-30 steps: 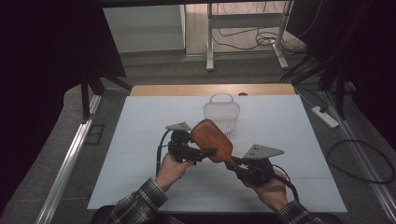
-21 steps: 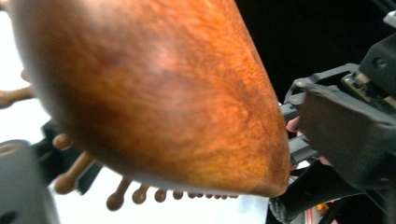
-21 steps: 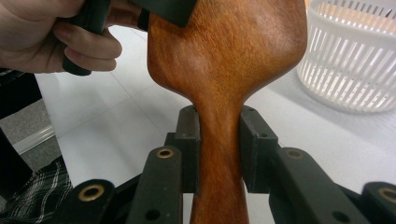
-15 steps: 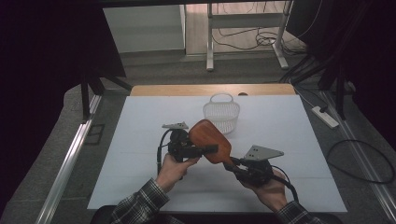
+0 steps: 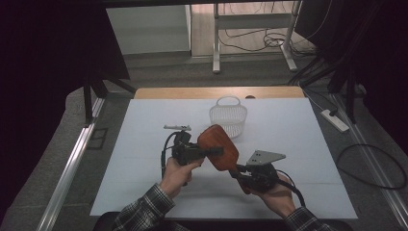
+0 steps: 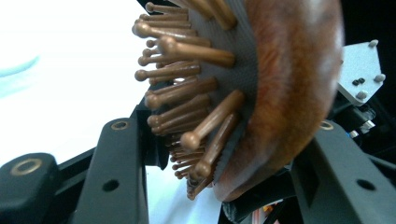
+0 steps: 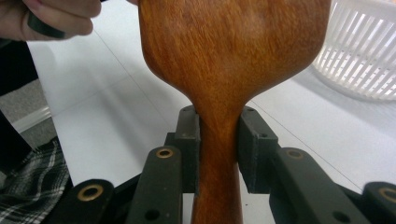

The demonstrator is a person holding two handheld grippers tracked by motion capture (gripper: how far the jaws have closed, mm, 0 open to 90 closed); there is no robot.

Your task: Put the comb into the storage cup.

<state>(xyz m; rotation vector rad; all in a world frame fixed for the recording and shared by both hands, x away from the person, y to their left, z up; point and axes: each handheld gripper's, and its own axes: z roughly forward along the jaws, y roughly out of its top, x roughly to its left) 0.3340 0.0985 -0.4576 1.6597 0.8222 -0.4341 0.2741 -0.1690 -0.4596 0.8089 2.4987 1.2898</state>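
The left gripper (image 5: pixel 208 152), held in the person's left hand (image 5: pixel 177 173) above the white table (image 5: pixel 298 144), points toward the right and has just been closing its jaws on the brush (image 5: pixel 219 147). In the left gripper view the jaws stand either side of the brush head (image 6: pixel 285 88): one by the bristles (image 6: pixel 187 88), the other against the smooth wooden back, so the gripper is clamped across the head. The bristles are wooden pins with rounded tips, set in a grey pad and pointing away from the back.

The brush hangs in the air between the two grippers, clear of the table, with its head up by the left gripper and its handle slanting down toward the right one.

The right gripper (image 5: pixel 243 172), held in the right hand (image 5: pixel 276 192), sits just below and to the right of the left gripper. In the right gripper view its pads (image 7: pixel 254 140) press on both sides of the narrow handle (image 7: pixel 218 158), so it grasps the brush there, with the broad head rising straight ahead of the jaws.

Beyond both grippers, farther up the table and apart from the brush, stands a white basket (image 5: pixel 228 115) with slatted walls; in the right gripper view it lies ahead to the right.
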